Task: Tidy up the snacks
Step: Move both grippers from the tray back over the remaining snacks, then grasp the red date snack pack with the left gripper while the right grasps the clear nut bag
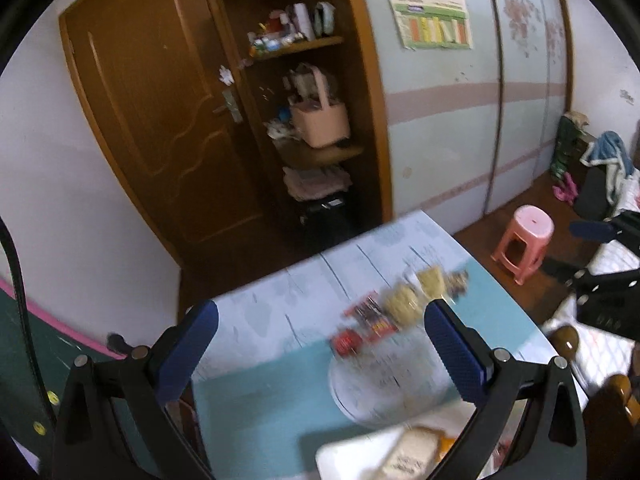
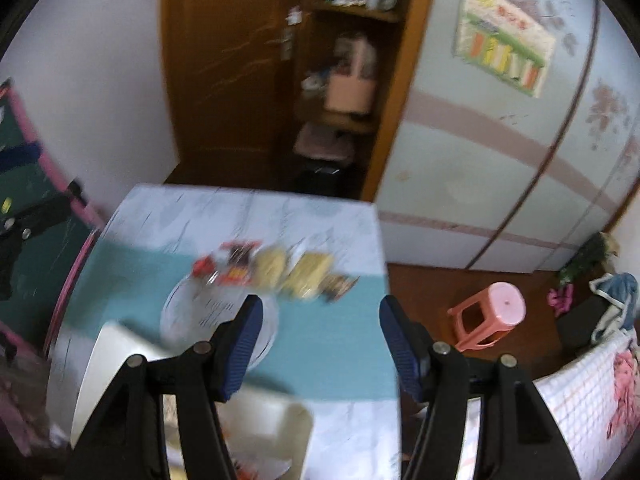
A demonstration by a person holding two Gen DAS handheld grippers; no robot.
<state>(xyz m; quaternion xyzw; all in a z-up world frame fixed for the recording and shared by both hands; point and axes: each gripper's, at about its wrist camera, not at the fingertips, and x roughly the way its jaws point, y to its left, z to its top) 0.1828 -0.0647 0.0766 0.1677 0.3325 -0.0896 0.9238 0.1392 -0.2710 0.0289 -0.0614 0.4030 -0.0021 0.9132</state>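
left gripper (image 1: 320, 344) jaws apart, empty | right gripper (image 2: 320, 340) jaws apart, empty | risk: blurred snack packets (image 1: 384, 312) on bench (image 1: 256, 292) invite a misjudged grasp, nudging the plate (image 2: 176, 312)

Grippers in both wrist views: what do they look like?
Left gripper and right gripper match: black angular plastic frames with round silver bolts at the pivots, each ending in two fingers faced with dark blue ribbed pads. No hands or sleeves show.
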